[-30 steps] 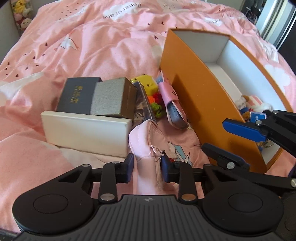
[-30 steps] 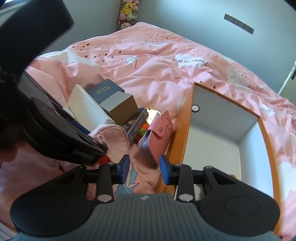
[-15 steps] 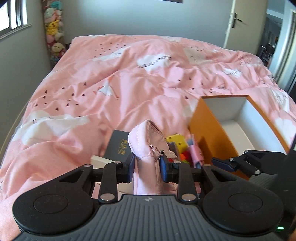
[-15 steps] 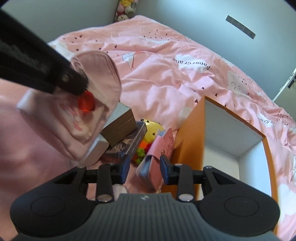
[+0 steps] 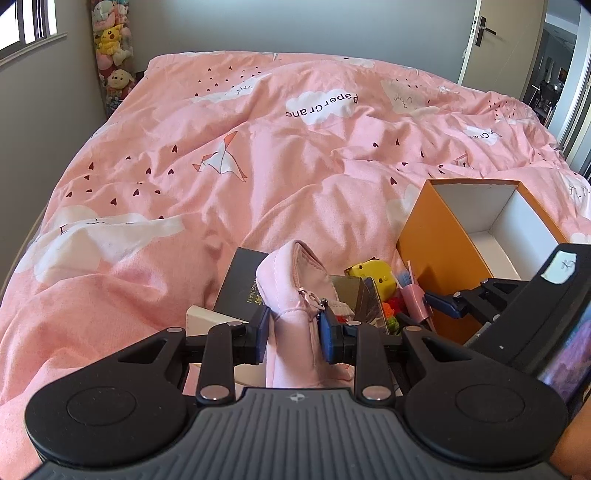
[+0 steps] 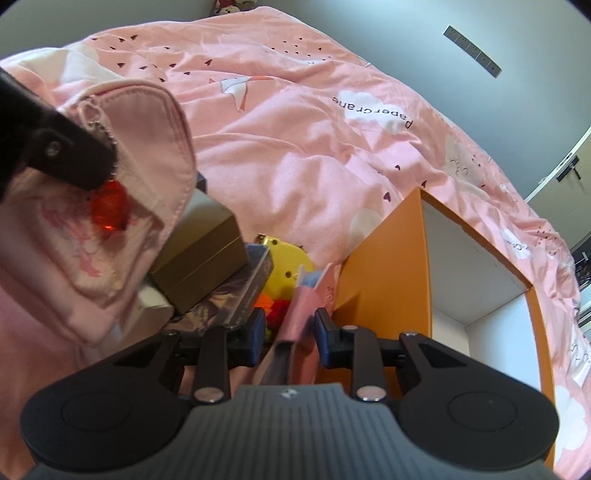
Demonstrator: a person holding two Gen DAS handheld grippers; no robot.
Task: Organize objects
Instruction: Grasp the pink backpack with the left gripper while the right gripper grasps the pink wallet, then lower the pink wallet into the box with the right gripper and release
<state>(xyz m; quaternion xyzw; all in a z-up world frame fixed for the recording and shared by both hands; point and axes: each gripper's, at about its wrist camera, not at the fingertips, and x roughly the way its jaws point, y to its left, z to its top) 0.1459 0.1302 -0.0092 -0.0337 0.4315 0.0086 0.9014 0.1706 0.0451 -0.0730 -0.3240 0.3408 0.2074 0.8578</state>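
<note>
Pouch hung clenched in my left gripper — clear for boxing; right gripper straddled the pink case, unclosed.

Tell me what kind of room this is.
Most likely a child's bedroom. A bed with a pink paper-crane print duvet fills the view, stuffed toys are stacked in the corner by a window, and a door stands at the far right.

Open box right of the clutter, duck toy probably touching it; stacked boxes left
</note>
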